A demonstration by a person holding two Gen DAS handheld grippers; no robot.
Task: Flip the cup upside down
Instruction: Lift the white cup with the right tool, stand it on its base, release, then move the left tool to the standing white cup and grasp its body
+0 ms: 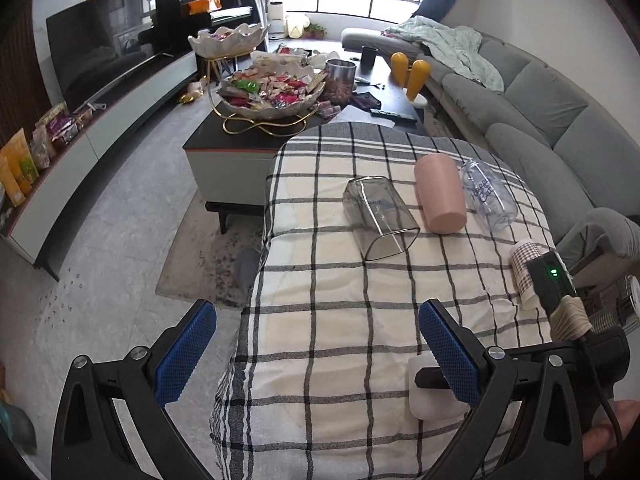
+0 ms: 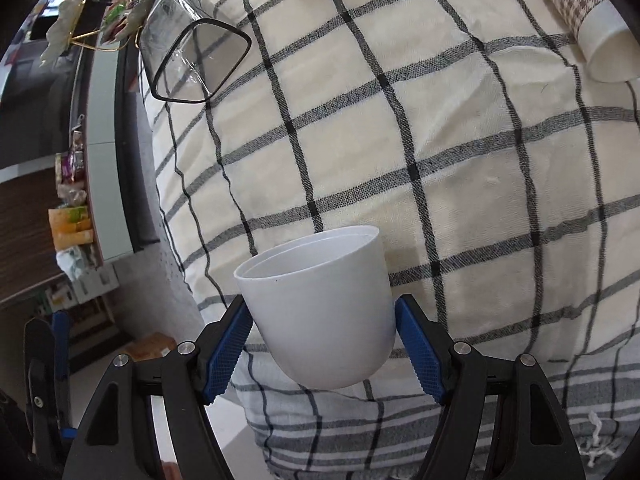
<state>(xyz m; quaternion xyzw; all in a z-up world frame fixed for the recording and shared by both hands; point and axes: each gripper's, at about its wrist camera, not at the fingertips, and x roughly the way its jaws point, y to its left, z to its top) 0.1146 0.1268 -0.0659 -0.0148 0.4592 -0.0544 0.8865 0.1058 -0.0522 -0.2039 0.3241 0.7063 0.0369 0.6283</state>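
A white cup [image 2: 324,312] is held between the blue pads of my right gripper [image 2: 323,344], lifted over the checked cloth [image 2: 440,140], its open mouth pointing up and away from the camera. The same cup shows in the left wrist view [image 1: 434,396] behind my left gripper's right finger. My left gripper [image 1: 316,356] is open and empty above the near edge of the cloth. A smoky clear cup [image 1: 378,218] lies on its side on the cloth, also visible in the right wrist view [image 2: 196,56].
A pink cup [image 1: 440,196] and a clear printed cup [image 1: 488,196] lie on the cloth beyond. A checked paper cup [image 1: 526,268] lies at right, also in the right wrist view [image 2: 580,12]. A coffee table with snack bowls [image 1: 272,92] and a grey sofa [image 1: 540,120] stand behind.
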